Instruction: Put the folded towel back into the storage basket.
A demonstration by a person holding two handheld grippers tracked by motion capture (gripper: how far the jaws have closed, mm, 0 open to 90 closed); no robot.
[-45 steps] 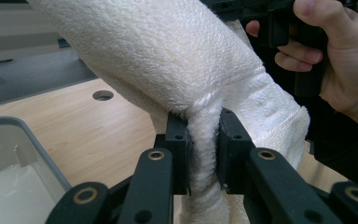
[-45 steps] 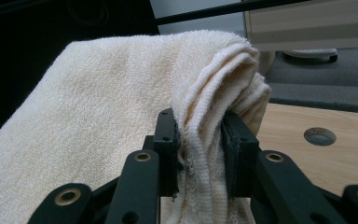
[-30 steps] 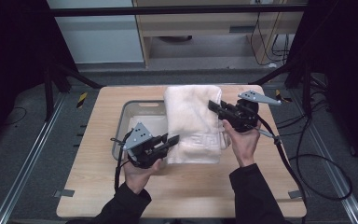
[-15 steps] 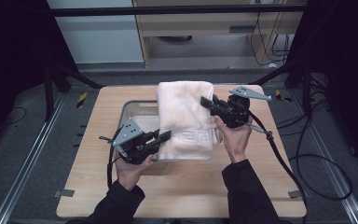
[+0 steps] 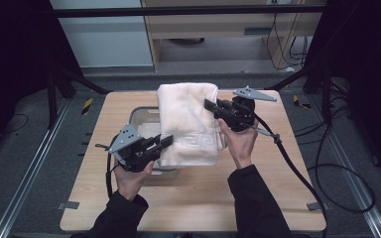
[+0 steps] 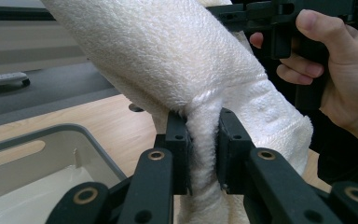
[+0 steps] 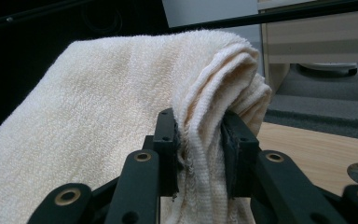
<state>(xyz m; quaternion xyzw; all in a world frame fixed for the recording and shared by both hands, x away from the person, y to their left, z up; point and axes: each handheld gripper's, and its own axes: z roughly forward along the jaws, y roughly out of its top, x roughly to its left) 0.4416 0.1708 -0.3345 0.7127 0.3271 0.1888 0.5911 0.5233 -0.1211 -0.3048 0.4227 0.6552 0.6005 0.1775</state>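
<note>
— Any lettering, label or number legible on the folded cream terry towel [image 5: 188,124], the grey plastic bin [image 5: 144,115] or the wooden table [image 5: 278,193]?

— None can be read anywhere.

Most of the grey bin [image 5: 144,115] under the folded towel [image 5: 187,124].

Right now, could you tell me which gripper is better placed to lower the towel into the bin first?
Probably left: the left gripper, clamped on the towel, sits over the bin; the right gripper holds the far edge, beyond it.
</note>
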